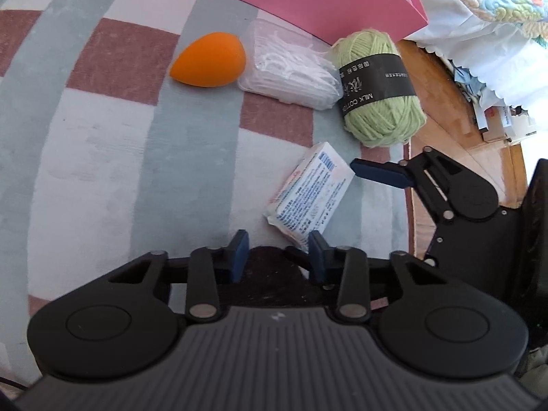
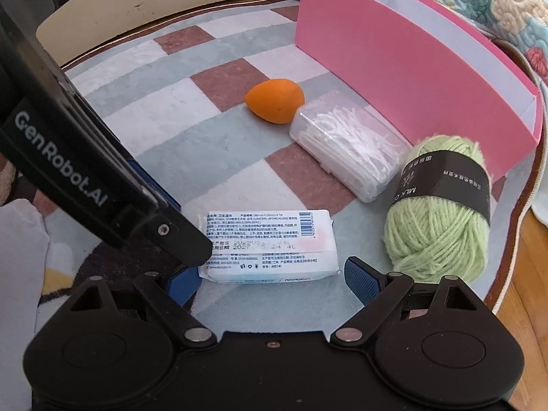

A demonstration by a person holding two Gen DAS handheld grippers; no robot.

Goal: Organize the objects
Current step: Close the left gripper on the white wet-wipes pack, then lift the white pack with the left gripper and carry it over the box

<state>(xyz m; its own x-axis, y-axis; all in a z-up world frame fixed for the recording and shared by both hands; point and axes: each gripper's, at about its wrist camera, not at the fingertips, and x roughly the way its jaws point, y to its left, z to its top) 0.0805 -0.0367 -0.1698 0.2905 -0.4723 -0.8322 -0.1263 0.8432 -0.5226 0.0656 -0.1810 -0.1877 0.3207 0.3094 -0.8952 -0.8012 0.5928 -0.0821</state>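
**Wipes pack framed between wide fingers**

The fingers of my right gripper (image 2: 270, 272) stand wide on either side of the near end of a white wipes pack (image 2: 267, 239), which lies flat on the checked surface (image 2: 205, 144). The fingers of my left gripper (image 1: 277, 245) are drawn narrow over a dark patch just left of the pack; I cannot tell whether they grip anything. Beyond lie a green yarn ball (image 2: 438, 212), a clear box of floss picks (image 2: 349, 144), an orange sponge (image 2: 274, 101) and an open pink box (image 2: 411, 78).
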